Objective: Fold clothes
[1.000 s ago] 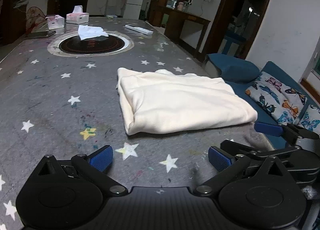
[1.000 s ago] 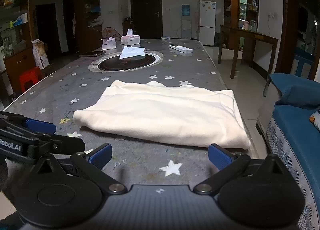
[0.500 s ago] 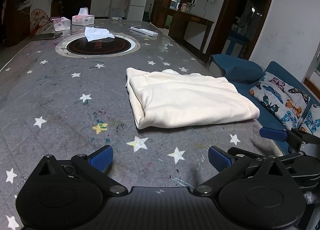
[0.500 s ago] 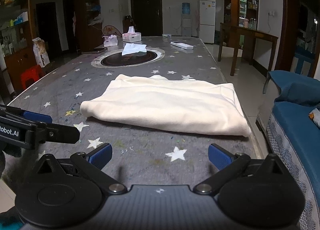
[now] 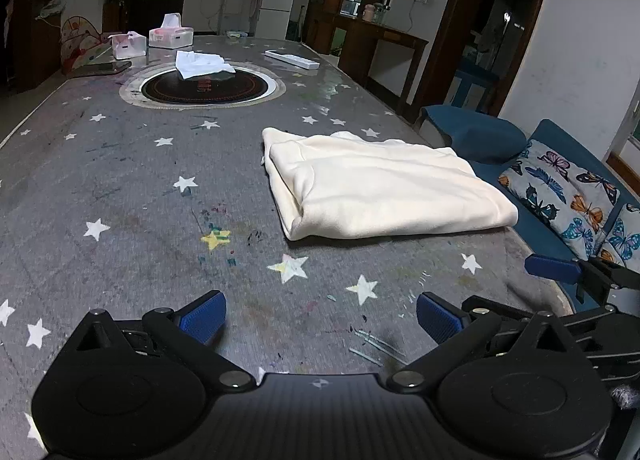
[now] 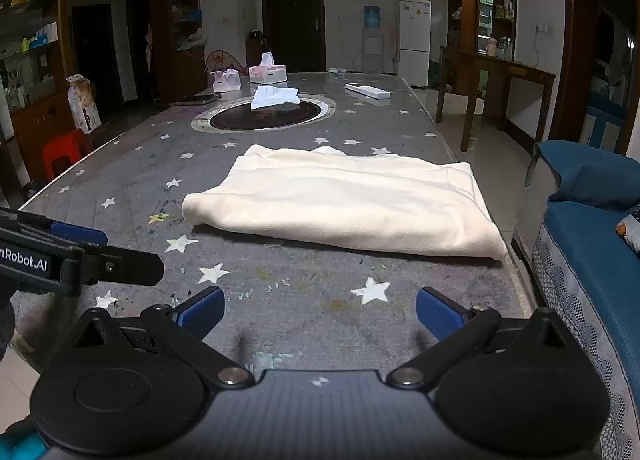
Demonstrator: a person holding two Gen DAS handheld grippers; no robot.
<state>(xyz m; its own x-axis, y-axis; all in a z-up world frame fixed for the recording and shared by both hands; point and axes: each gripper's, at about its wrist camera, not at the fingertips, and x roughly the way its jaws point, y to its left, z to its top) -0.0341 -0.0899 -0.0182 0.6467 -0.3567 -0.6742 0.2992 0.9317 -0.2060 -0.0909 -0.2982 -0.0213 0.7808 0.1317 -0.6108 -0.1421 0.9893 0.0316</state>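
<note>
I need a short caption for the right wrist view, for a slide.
Open right gripper facing a folded cream garment lying on the star-patterned table, nothing held.

Dim indoor light, faint glare on the far table [image 5: 320,76], fisheye-bent edges, corners perhaps vignetted.

Both wrist views low over table [image 5: 120,180], sharing folded garment [image 6: 344,204]

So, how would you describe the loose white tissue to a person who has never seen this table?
Find the round dark hotplate set into the far half of the starry grey table. The loose tissue lies crumpled on its far rim. Unlike the two tissue boxes behind it, it is flat, white and unboxed.
</note>
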